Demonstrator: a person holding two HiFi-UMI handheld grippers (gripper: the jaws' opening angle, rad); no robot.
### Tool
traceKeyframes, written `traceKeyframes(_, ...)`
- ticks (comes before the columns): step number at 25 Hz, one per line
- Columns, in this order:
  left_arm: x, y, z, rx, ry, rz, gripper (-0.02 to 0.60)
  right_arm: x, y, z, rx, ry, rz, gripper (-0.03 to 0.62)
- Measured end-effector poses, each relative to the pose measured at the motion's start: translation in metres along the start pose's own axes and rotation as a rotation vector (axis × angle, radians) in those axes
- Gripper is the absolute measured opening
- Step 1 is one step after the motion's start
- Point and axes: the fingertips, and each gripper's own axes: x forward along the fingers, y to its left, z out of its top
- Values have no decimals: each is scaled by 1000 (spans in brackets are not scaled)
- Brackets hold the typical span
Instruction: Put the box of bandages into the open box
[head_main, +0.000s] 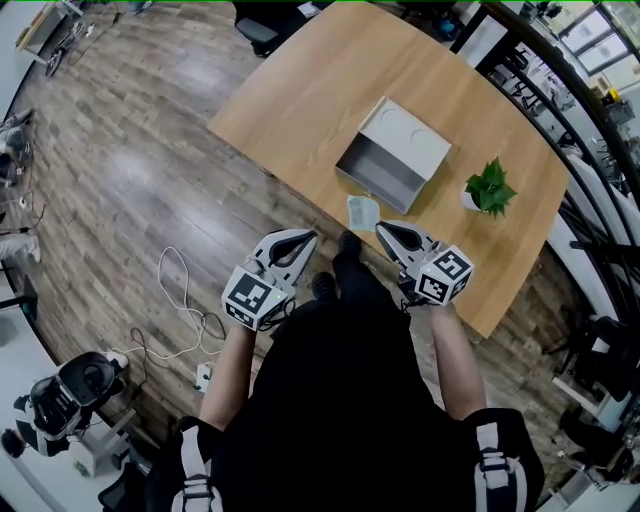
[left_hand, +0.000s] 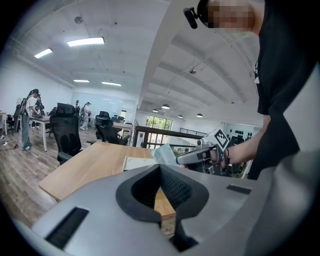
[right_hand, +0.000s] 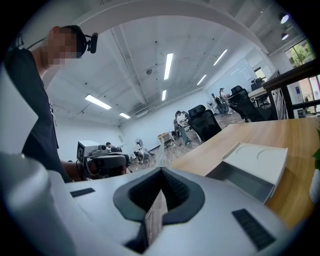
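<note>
1 bandage box (head_main: 362, 211), 1 open box (head_main: 385, 186), 1 plant (head_main: 490, 188), 2 grippers. Right gripper (head_main: 383, 230) pinched tight on bandage box edge, box sticking out past its tips; left gripper (head_main: 308, 238) jaws together, empty, just beside

Black short-sleeved top (head_main: 340, 400), pale shoulder straps (head_main: 192, 470); grey left gripper (head_main: 306, 238) and right gripper (head_main: 383, 229), each with a black-and-white marker cube (head_main: 252, 297)

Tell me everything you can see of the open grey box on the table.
The open grey box is a shallow rectangular carton, cardboard by its look, its paler lid folded back and marked with two faint circles. The inside looks empty. It sits on the wooden table, askew to its edge.
</note>
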Motion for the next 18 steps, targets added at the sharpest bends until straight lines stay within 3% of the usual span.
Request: traceKeyframes(18,85,30,30,5,58,26,21,7,-91,22,37,49,22,25)
